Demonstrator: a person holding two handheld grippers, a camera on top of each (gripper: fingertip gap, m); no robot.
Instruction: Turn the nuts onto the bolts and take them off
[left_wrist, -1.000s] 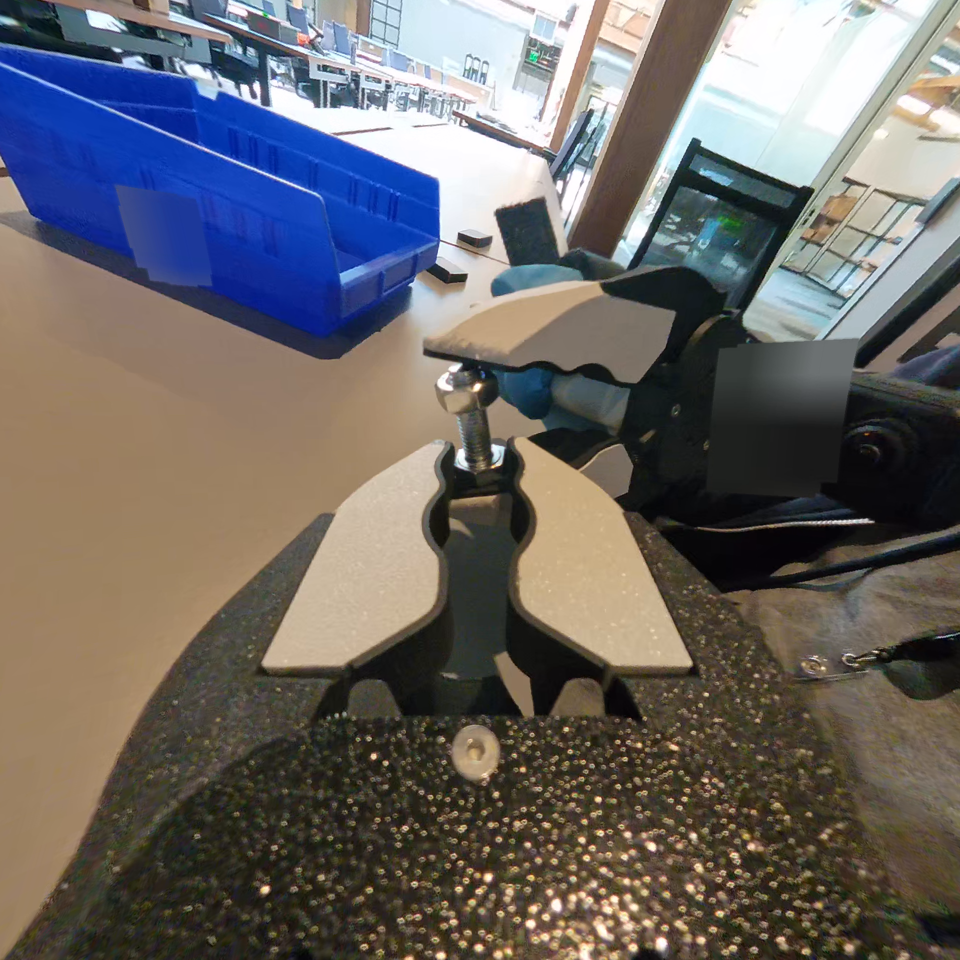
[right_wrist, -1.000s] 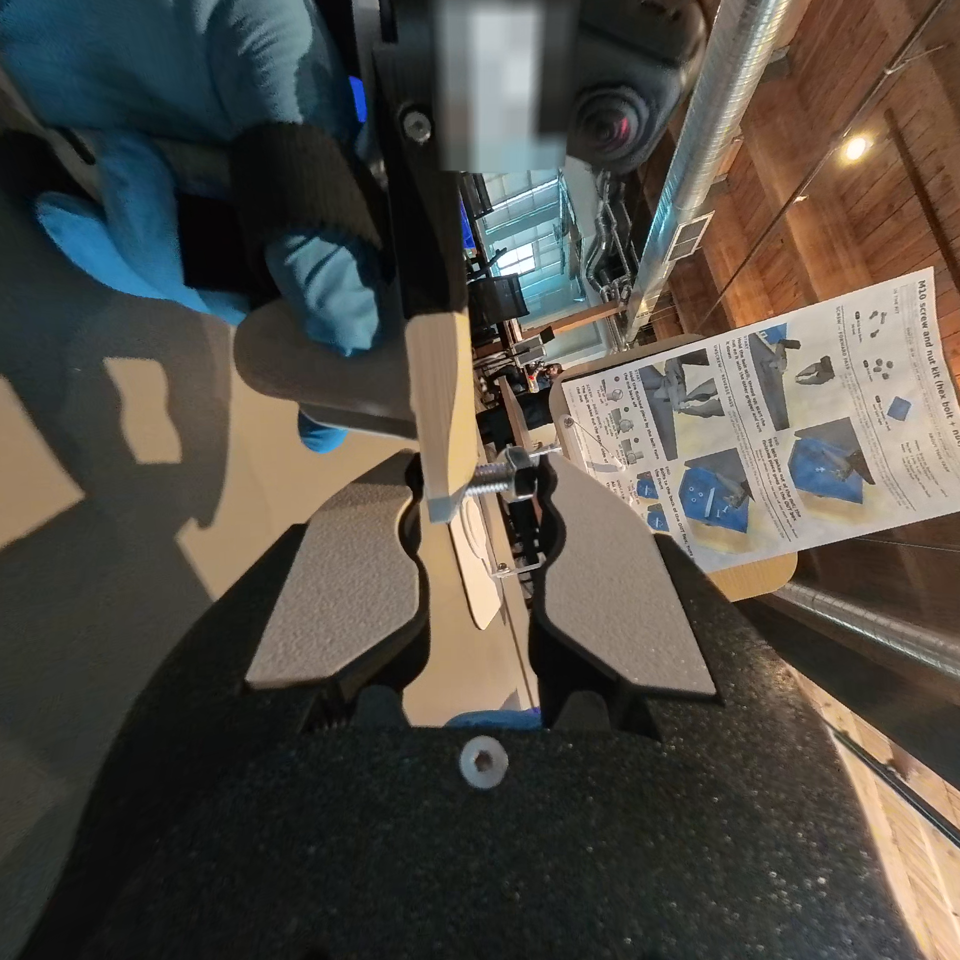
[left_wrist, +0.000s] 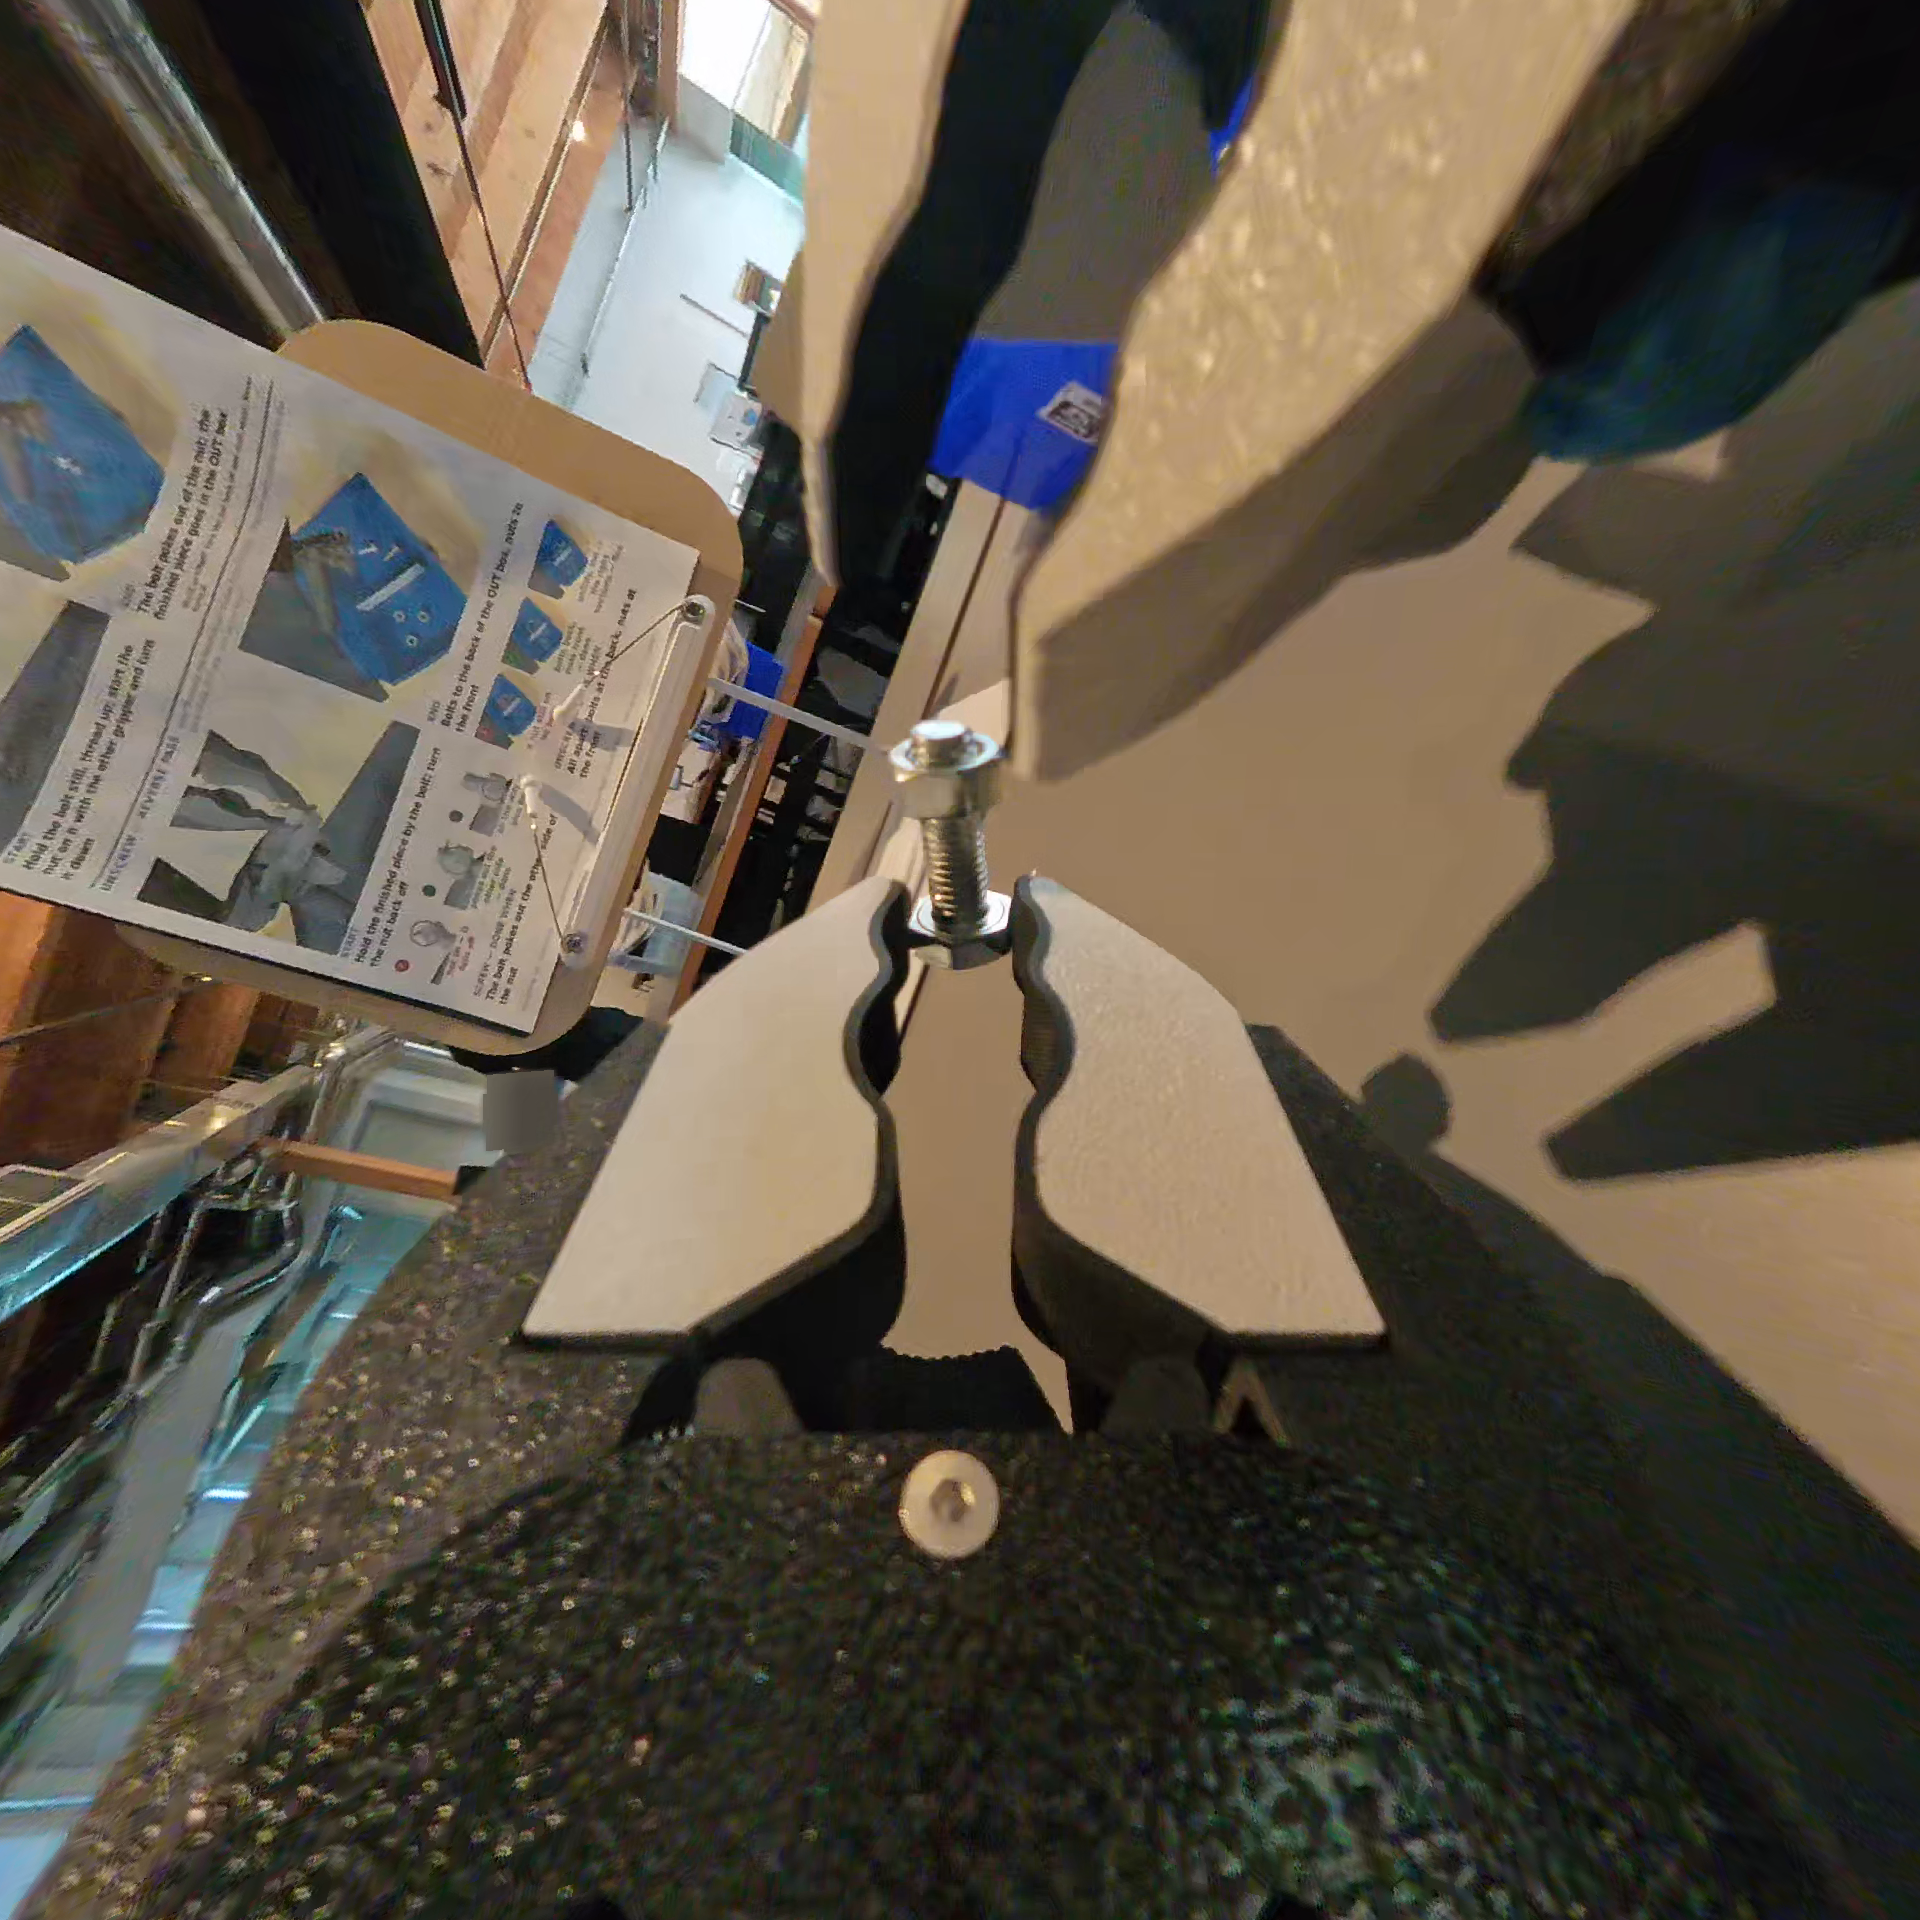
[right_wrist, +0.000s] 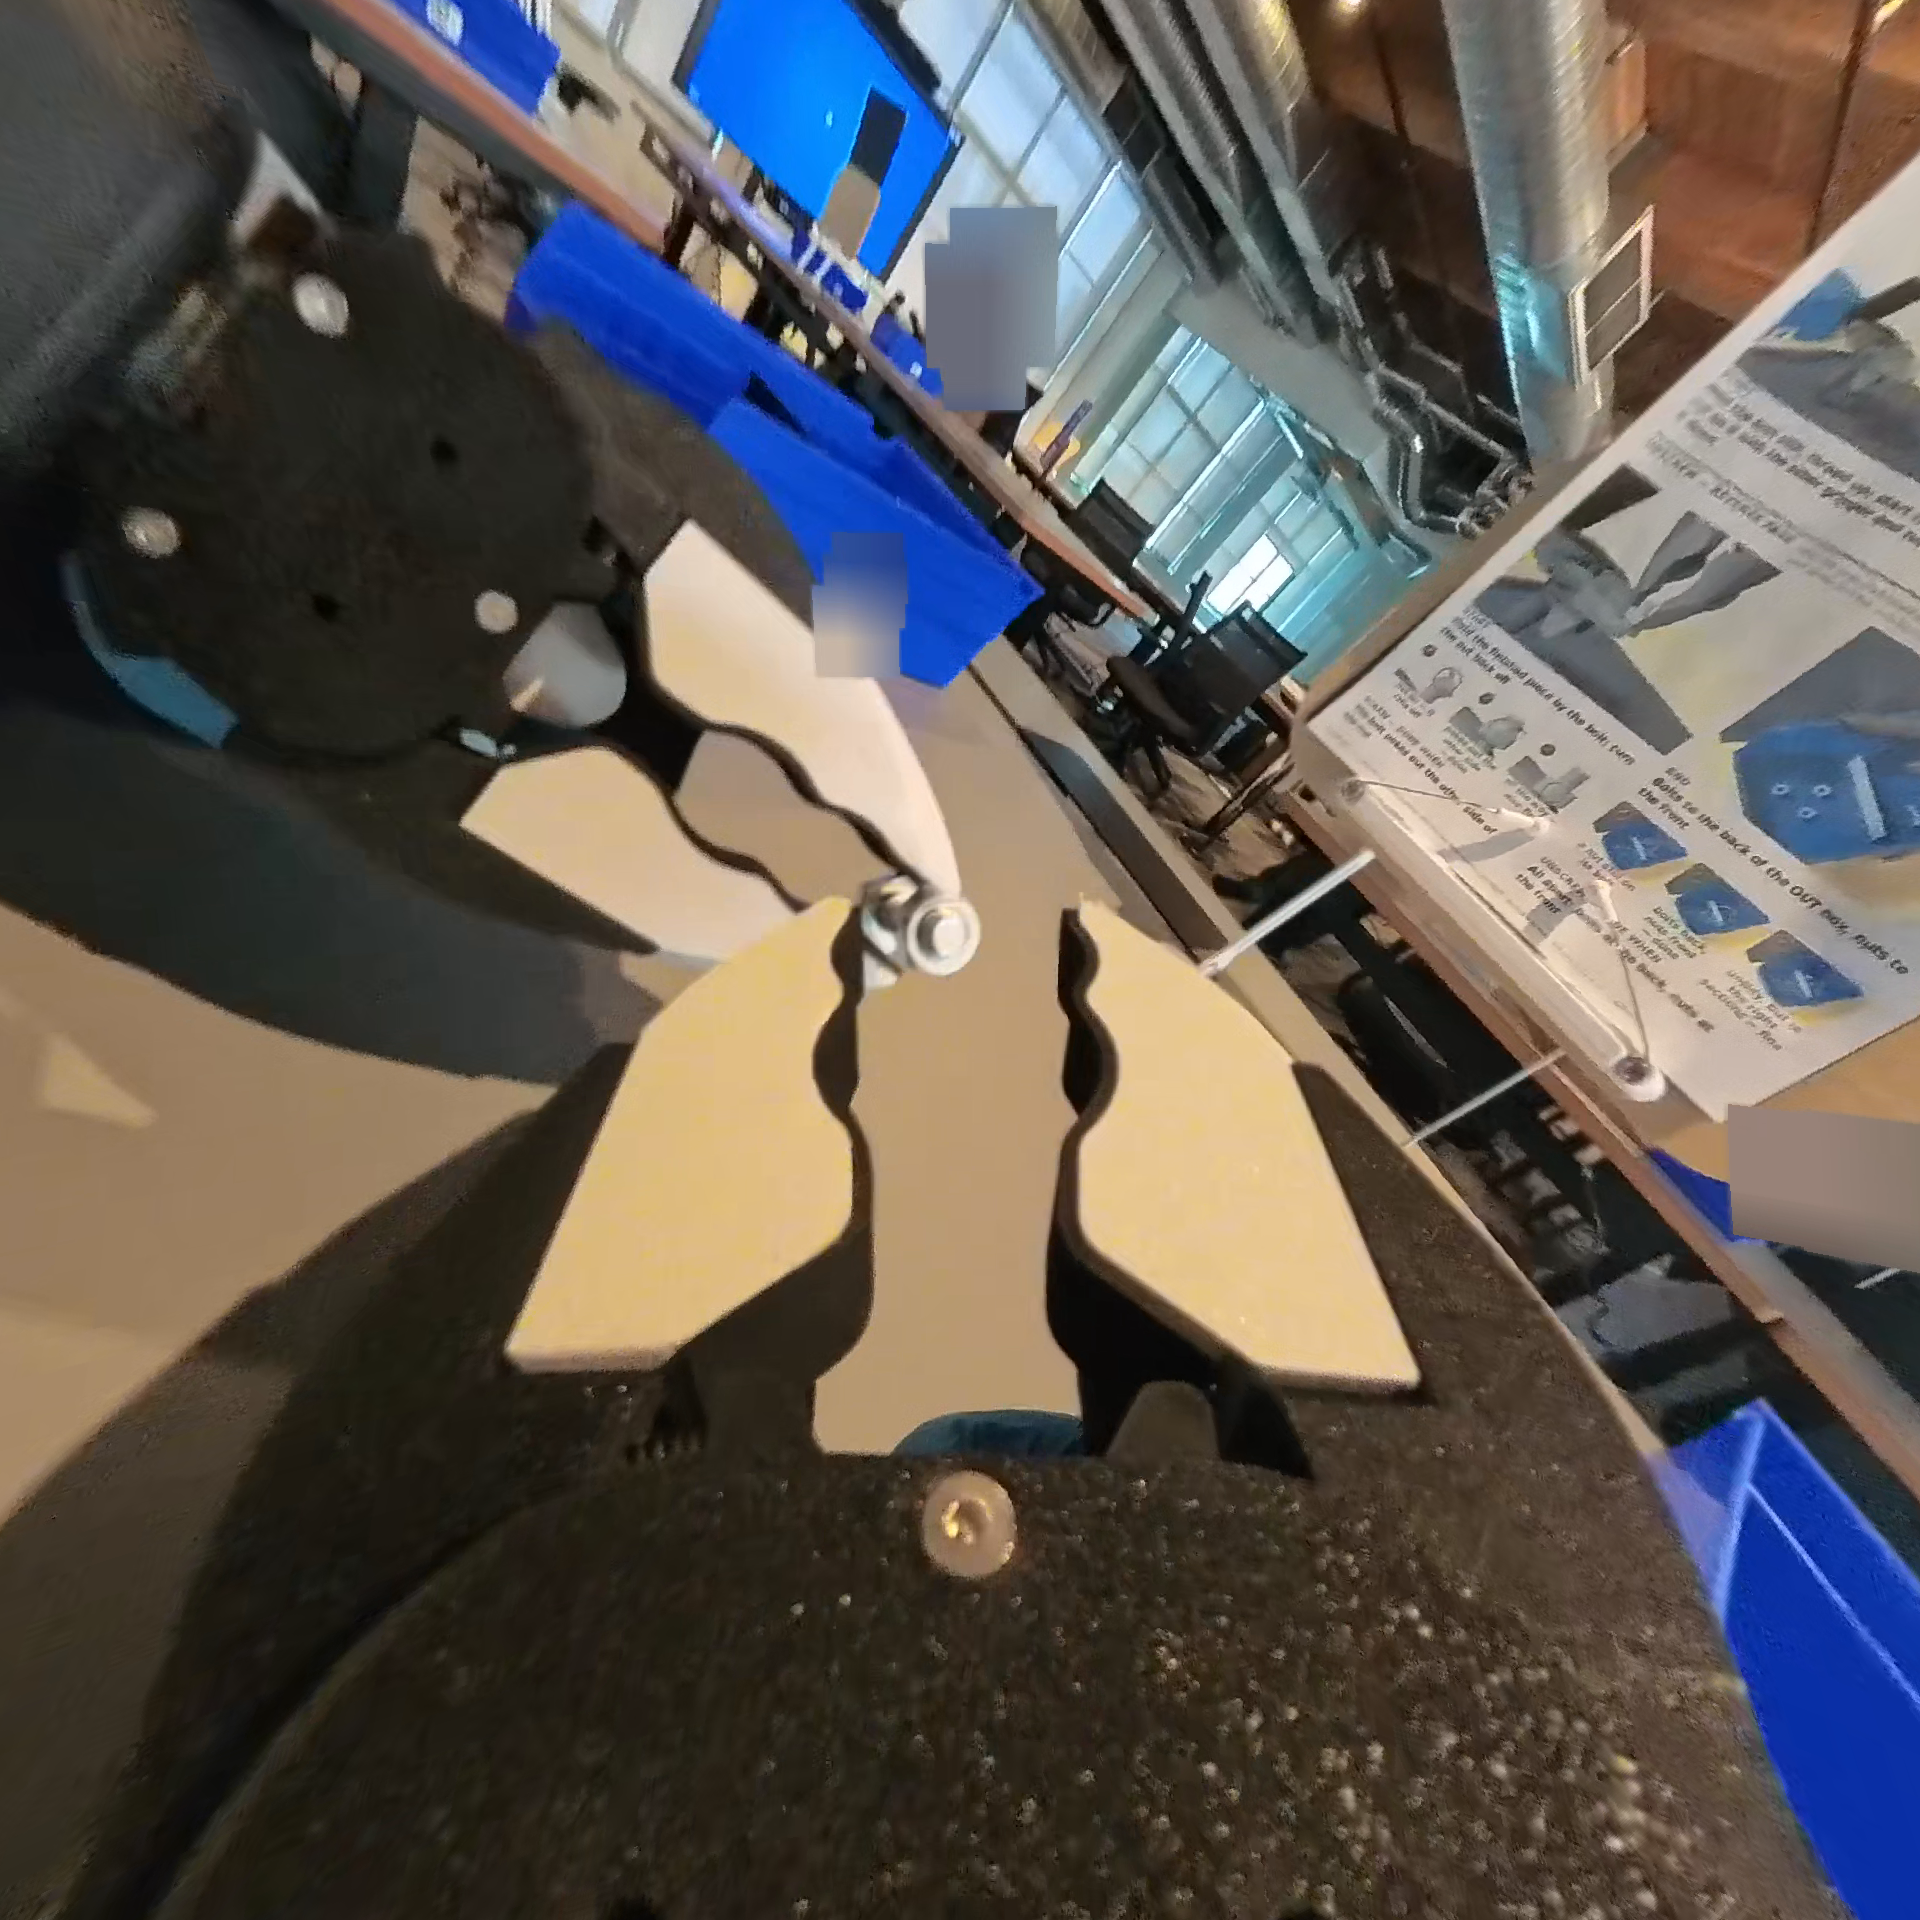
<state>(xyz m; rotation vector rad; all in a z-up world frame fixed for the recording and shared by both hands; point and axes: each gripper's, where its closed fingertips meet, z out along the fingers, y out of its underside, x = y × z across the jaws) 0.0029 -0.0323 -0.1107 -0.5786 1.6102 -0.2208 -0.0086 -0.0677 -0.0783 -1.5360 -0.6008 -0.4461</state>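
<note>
Left wrist view shows the left gripper (left_wrist: 954, 925) pinching the bolt (left_wrist: 951, 871) by its head, shank standing out, nut (left_wrist: 948, 777) near the tip. The right gripper (right_wrist: 961, 925) is spread just beside it. I'd centre those fingers on the nut's flats before squeezing. The table (left_wrist: 1299, 883) behind lies bare, its edge and instruction sheet (left_wrist: 343, 675) alongside.

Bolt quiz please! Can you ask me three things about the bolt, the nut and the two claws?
1. True or false: the left claw is shut on the bolt.
2. Pick one. The nut sits: A) near the bolt's free end, B) down against the left claw.
3. Fill the gap: the right claw is ____, with nothing squeezed between its fingers.

Key: 1 true; 2 A; 3 open.
</note>
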